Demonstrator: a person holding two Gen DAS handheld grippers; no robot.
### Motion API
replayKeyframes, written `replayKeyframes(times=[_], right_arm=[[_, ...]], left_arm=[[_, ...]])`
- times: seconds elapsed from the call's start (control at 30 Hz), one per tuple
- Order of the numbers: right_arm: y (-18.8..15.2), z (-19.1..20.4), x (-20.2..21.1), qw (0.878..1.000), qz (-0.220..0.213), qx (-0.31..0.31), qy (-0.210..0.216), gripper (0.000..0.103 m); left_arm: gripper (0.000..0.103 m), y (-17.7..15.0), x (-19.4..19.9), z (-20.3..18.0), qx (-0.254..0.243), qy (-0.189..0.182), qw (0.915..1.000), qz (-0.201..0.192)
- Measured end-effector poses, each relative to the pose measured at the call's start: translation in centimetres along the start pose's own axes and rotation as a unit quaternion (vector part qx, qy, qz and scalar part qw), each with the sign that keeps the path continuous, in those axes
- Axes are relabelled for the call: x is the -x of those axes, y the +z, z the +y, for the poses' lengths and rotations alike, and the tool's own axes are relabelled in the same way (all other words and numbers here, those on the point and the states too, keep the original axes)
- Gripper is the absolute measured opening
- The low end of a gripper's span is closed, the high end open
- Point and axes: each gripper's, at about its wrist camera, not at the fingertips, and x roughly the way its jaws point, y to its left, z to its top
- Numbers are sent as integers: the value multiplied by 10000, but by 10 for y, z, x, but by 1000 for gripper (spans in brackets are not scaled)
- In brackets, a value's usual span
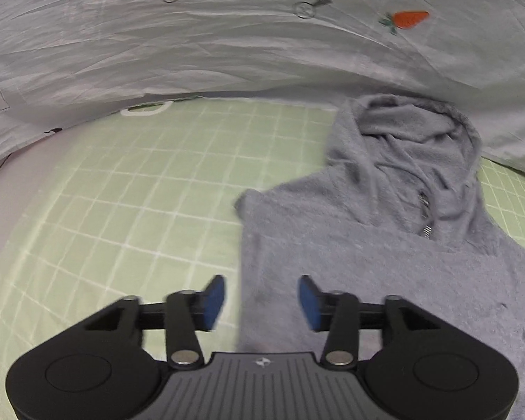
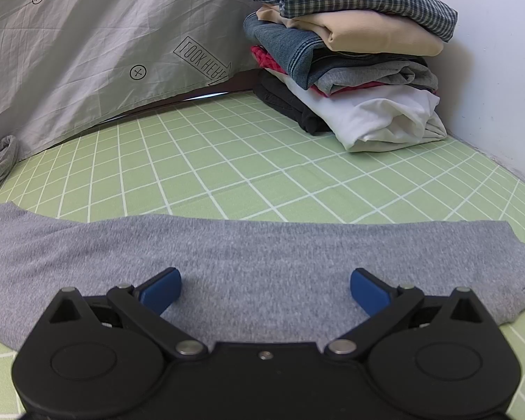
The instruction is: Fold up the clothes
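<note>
Lying flat on the green grid sheet (image 1: 129, 210), with both sleeves seemingly already turned in: a grey fleece hoodie (image 1: 385, 273), hood (image 1: 416, 161) bunched toward 12 o'clock and zipper showing below it. Hovering low over the garment's left edge, at 6 o'clock in the left wrist view: the left gripper (image 1: 261, 302), jaws released, blue pads parted and clasping nothing, one pad over the sheet, the other over the fleece. Hovering likewise over the grey cloth (image 2: 227, 266) in the right wrist view: the right gripper (image 2: 266, 288), jaws spread wide, empty, the cloth stretched in a band from 9 to 3 o'clock just ahead of it.

Stacked at 1 o'clock in that view, against the wall (image 2: 500, 70): a pile of folded clothes (image 2: 350, 56), checked shirt on top, white item at the base. Draped behind, from 10 to 12 o'clock: a printed grey sheet (image 2: 105, 45).

Judging progress: several garments finished and stacked; the hoodie apparently narrowed but not yet folded lengthwise. Left to do, most likely: tucking the hood, doubling the body over, then moving it to the pile.
</note>
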Motion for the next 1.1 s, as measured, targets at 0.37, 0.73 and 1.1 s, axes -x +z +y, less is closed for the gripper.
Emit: replayKeyframes(times=[0.37,0.73,1.1], right_arm=[[9,-26,3,10000,16,66,25,103],[20,-98,-4,9985,37,-71,-537,103],[16,-162,-13,9919,5,-697,-1060,103]], left_arm=[[99,-51,-14,-51,-163,27,9995,269],[103,-50,-19,-47,57,-45,9994,332],[103,-50,-20,-48,117,-10,9994,331]])
